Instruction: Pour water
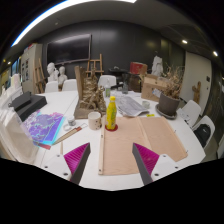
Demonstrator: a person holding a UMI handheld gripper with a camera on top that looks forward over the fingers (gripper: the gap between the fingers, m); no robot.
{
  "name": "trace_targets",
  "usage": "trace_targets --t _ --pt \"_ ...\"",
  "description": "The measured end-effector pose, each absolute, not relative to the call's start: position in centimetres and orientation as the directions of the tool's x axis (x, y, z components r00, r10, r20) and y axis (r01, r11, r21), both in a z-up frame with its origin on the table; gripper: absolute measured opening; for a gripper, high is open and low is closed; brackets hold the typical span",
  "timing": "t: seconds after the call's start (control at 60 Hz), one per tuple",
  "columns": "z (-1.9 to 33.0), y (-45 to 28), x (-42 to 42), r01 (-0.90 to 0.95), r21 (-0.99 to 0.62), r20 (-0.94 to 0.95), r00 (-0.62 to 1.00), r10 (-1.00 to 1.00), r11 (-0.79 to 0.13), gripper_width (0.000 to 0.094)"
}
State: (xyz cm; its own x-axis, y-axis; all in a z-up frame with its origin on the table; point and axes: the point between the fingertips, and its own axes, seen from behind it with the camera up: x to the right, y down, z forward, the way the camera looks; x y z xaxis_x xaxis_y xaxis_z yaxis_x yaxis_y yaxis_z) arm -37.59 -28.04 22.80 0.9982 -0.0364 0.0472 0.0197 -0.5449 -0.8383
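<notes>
A yellow bottle (111, 111) stands upright on the white table (180, 158), well beyond my fingers. A small white cup (95, 120) sits just left of it. My gripper (111, 166) is open above a tan sheet (130, 142) that lies flat on the table, with nothing between its magenta pads (146, 157). The bottle and cup are far ahead of the fingertips and not touched.
A wooden model (90, 92) stands behind the cup. A colourful board (45, 127) and a dark case (27, 104) lie to the left. Papers (133, 107) and a dark bowl (168, 103) sit to the right. Chairs and shelves fill the room behind.
</notes>
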Motion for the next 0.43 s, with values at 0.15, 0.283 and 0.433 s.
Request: trace_targets --t 0.15,0.283,0.433 --pt "23.4 -31.7 -37.9 0.017 -0.834 0.055 0.997 -0.053 -0.552 0.0864" --pt "23.4 -33.3 -37.4 0.016 -0.825 0.058 0.997 -0.056 -0.564 0.0861" --pt "22.9 -34.7 -36.9 0.027 -0.813 0.06 0.998 -0.037 -0.582 0.0861"
